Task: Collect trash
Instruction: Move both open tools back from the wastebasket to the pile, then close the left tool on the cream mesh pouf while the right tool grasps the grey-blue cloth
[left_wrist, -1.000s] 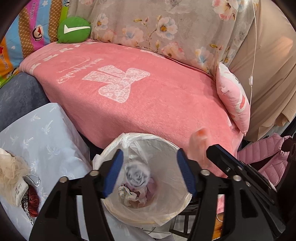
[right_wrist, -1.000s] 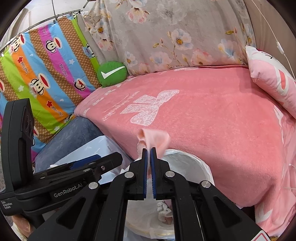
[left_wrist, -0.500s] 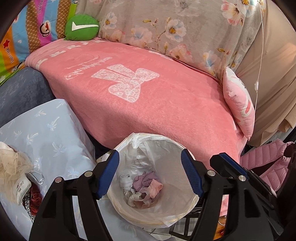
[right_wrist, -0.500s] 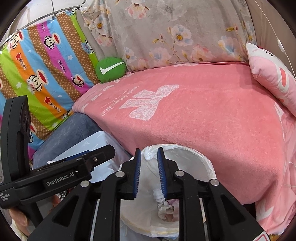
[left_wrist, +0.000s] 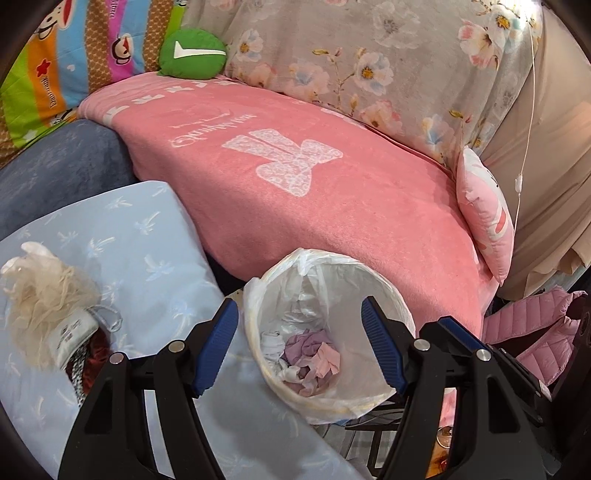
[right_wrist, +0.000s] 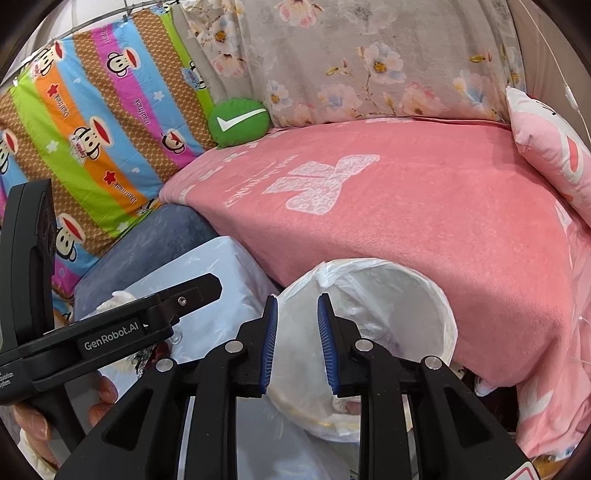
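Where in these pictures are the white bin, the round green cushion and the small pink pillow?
white bin (left_wrist: 397, 291), left wrist view, on its far rim.
round green cushion (right_wrist: 236, 125), right wrist view, on its front face.
small pink pillow (left_wrist: 484, 214), left wrist view, on its face.

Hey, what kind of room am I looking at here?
Most likely a lived-in bedroom or sitting room: a pink blanket over a bed or sofa, a small pink pillow, and a lined waste bin beside it.

Lower centre, the bag-lined trash bin (left_wrist: 384, 400) holds crumpled tissues (left_wrist: 308, 356); the left gripper (left_wrist: 297, 349) gapes empty above it.
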